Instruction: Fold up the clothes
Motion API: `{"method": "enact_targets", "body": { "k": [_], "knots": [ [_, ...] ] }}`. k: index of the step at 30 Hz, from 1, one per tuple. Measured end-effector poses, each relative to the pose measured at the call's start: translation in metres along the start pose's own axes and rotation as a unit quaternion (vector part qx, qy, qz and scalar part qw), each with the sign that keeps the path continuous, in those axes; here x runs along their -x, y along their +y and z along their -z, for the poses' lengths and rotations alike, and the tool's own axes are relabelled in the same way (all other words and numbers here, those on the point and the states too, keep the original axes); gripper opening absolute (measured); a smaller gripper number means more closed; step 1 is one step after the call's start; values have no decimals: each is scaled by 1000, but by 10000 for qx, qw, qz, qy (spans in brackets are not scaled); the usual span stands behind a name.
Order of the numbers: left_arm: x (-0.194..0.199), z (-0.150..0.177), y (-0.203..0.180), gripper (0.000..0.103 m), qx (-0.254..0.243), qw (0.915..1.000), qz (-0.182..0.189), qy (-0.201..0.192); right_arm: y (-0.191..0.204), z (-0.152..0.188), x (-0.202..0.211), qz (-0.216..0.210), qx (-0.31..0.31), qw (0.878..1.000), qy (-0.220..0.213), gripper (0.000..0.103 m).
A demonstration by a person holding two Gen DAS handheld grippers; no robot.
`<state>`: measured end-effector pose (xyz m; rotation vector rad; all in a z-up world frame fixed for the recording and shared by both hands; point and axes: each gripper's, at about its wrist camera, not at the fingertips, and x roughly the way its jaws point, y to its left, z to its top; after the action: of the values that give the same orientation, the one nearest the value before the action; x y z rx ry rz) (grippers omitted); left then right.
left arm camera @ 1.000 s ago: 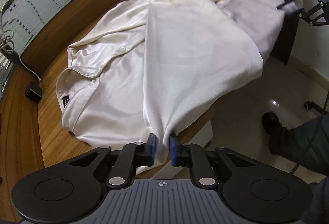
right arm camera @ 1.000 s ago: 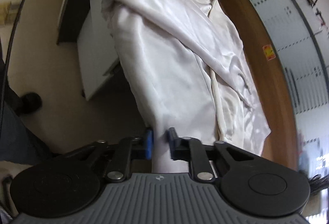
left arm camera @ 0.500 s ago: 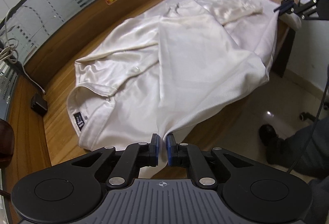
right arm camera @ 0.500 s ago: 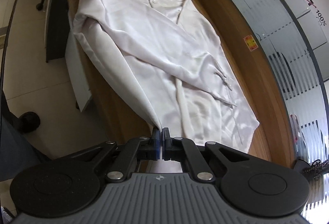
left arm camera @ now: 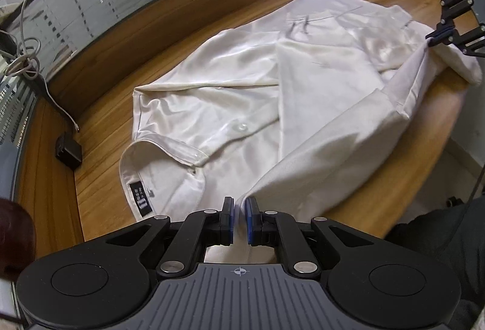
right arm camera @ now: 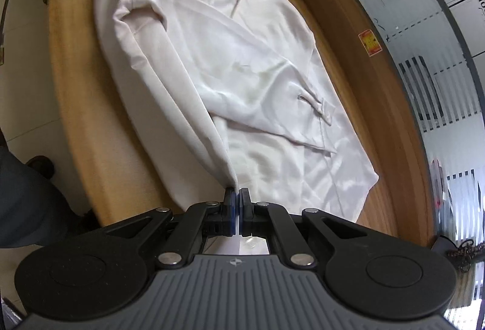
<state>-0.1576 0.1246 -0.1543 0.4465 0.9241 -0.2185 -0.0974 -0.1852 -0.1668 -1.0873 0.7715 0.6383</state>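
Left gripper (left arm camera: pixel 239 216) at bottom centre, pinching the near edge of the white shirt (left arm camera: pixel 242 105) up by the collar; right gripper (right arm camera: pixel 237 208) clamped thin on the same edge lower down. Shirt spread over the wooden desk (left arm camera: pixel 100 154) mid-frame, one sleeve crossed over. Risk: uneven pull dragging the slippery cloth off the desk edge, spoiling the fold. No containers in view

Black linkage grippers (left arm camera: pixel 239 216) — blue fingertip pads, silver pivot screws; ribbed grey housing (crosshair mark)
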Motion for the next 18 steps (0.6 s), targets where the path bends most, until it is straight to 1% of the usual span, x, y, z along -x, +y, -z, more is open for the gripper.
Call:
{"method": "enact_targets", "body": {
  "k": [6,8,11,12,13,14,15,16,18],
  "knots": [
    [-33,-25,18,10,143,9996,-119,193,-32,-17,-36,-387,43,9990,210,2],
    [-42,-29,23,10,217,9994,-36,264,-40,-21,-48,-583,53,9979,291,2],
    [-48,-29,29,12,399,9985,196,320,-48,-24,-64,-959,46,9943,472,3],
    [-47,-27,30,16,468,9980,257,348,-49,-24,-69,-1076,41,9926,558,6],
    [-47,-26,31,26,536,9973,318,375,-50,-23,-72,-1070,59,9926,574,7],
    [-46,-23,31,32,625,9966,345,409,-52,-22,-72,-1071,49,9927,557,13],
    [-43,-20,31,42,729,9958,343,446,-53,-21,-72,-1076,36,9927,535,17],
    [-41,-16,31,44,833,9948,342,483,-56,-21,-68,-1147,-36,9924,442,17],
    [-37,-10,31,46,1040,9924,340,558,-66,-22,-58,-1502,-336,9878,219,27]
  ]
}}
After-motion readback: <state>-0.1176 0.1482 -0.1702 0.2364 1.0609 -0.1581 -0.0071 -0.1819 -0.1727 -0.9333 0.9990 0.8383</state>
